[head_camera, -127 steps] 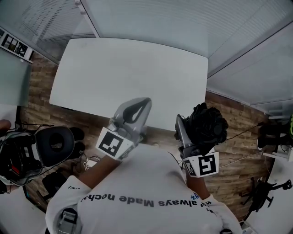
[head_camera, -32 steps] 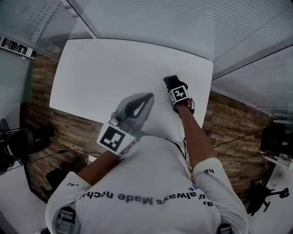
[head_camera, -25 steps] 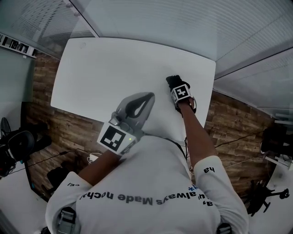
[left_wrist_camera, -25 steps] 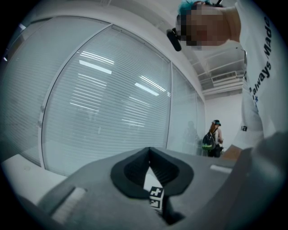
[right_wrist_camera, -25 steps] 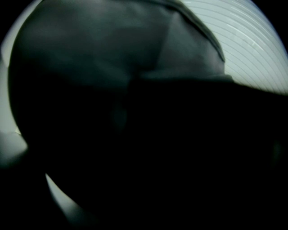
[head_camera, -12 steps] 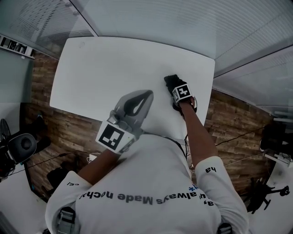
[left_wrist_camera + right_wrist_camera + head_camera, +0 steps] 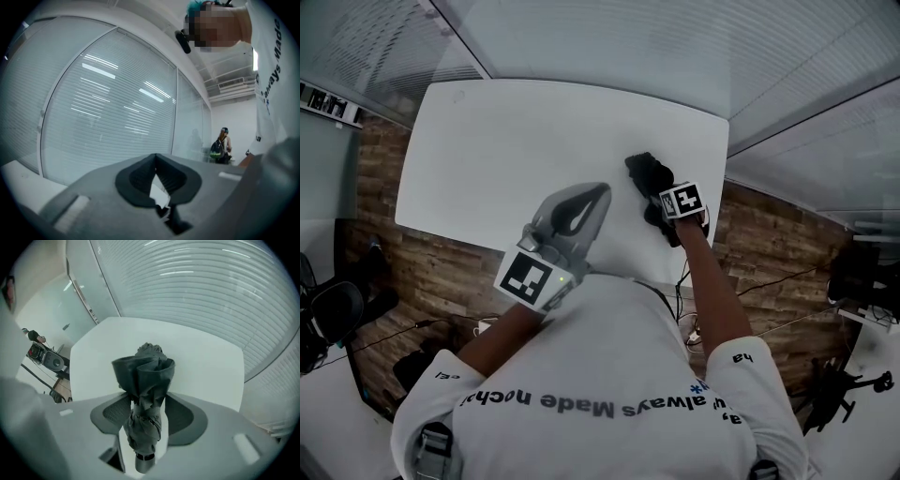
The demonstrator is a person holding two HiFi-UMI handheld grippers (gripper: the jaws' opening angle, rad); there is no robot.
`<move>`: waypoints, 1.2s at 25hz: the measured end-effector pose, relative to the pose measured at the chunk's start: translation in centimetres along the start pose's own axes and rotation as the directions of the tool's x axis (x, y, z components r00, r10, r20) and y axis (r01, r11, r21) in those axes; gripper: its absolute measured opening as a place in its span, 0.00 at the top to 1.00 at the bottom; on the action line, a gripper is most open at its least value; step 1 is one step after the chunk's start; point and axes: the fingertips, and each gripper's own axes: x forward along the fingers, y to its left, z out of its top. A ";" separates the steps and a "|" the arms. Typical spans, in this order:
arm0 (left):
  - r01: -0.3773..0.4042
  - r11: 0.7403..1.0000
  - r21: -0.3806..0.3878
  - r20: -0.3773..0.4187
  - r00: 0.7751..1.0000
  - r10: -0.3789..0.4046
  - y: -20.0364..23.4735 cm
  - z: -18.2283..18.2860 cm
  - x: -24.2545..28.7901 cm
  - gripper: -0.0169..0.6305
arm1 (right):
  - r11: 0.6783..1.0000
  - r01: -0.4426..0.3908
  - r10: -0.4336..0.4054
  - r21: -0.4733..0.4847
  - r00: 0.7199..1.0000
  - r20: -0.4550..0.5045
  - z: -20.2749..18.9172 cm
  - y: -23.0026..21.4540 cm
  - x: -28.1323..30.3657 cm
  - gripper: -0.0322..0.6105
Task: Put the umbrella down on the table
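The folded umbrella (image 7: 643,174) lies flat on the white desk (image 7: 516,141), close to its right-hand edge. Its long axis runs away from the person and slants a little toward the desk's middle. The stubby handle end points back at the person and the bunched fabric end points at the far wall.

The right tongs (image 7: 147,397) hang directly over it, tilted steeply down. The umbrella runs lengthwise through the gap between the jaws, so the pads face its two flanks. The jaws are closing with the umbrella between them, but white desk shows on either side of its lower part. I judge it is not clamped and rests on the desk by its own weight.

The left tongs (image 7: 600,190) are clenched on nothing, held level over the near edge and well to the umbrella's left. The right hand is plainly the nearer one. Whatever comes next depends on it lifting straight off without snagging the loose fabric.
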 end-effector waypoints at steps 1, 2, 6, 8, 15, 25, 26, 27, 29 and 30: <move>0.002 1.000 0.000 0.002 1.000 -0.002 -0.2 0.0 0.0 0.97 | 1.000 0.002 -0.001 -0.003 1.000 0.029 0.1 0.0 -1.0 0.60; 0.004 1.000 0.000 0.004 1.000 -0.004 -0.4 0.1 0.0 0.97 | 1.000 0.004 -0.003 -0.005 0.998 0.060 0.2 0.0 -2.0 0.60; 0.013 1.000 0.002 0.009 1.000 -0.013 -1.0 0.1 0.3 0.97 | 1.000 0.007 -0.004 -0.011 0.984 0.179 0.7 0.0 -5.9 0.63; 0.017 1.000 0.001 0.009 1.000 -0.017 -1.3 0.2 0.4 0.97 | 1.000 0.009 -0.004 -0.019 0.969 0.247 1.6 0.3 -8.3 0.64; 0.032 0.999 0.002 0.010 0.999 -0.032 -1.9 0.1 1.1 0.97 | 0.992 0.062 0.009 -0.110 0.836 0.548 6.5 3.8 -18.3 0.72; 0.042 0.999 0.002 0.019 0.999 -0.042 -2.8 0.9 1.7 0.97 | 0.970 0.148 0.062 -0.191 0.614 0.787 9.0 9.8 -30.7 0.77; 0.041 0.999 0.005 0.021 0.999 -0.041 -2.9 1.0 1.7 0.97 | 0.970 0.146 0.069 -0.193 0.599 0.798 9.0 10.3 -31.5 0.77; 0.040 0.999 0.010 0.020 0.999 -0.040 -2.9 1.0 1.7 0.97 | 0.971 0.145 0.073 -0.193 0.586 0.807 9.0 10.7 -32.3 0.78; 0.037 0.999 0.014 0.016 0.999 -0.037 -2.8 0.8 1.6 0.97 | 0.972 0.144 0.075 -0.187 0.563 0.823 8.7 11.4 -33.5 0.79; 0.035 0.999 0.011 0.017 0.999 -0.036 -2.8 0.8 1.6 0.97 | 0.973 0.142 0.074 -0.182 0.553 0.830 8.5 11.7 -34.0 0.79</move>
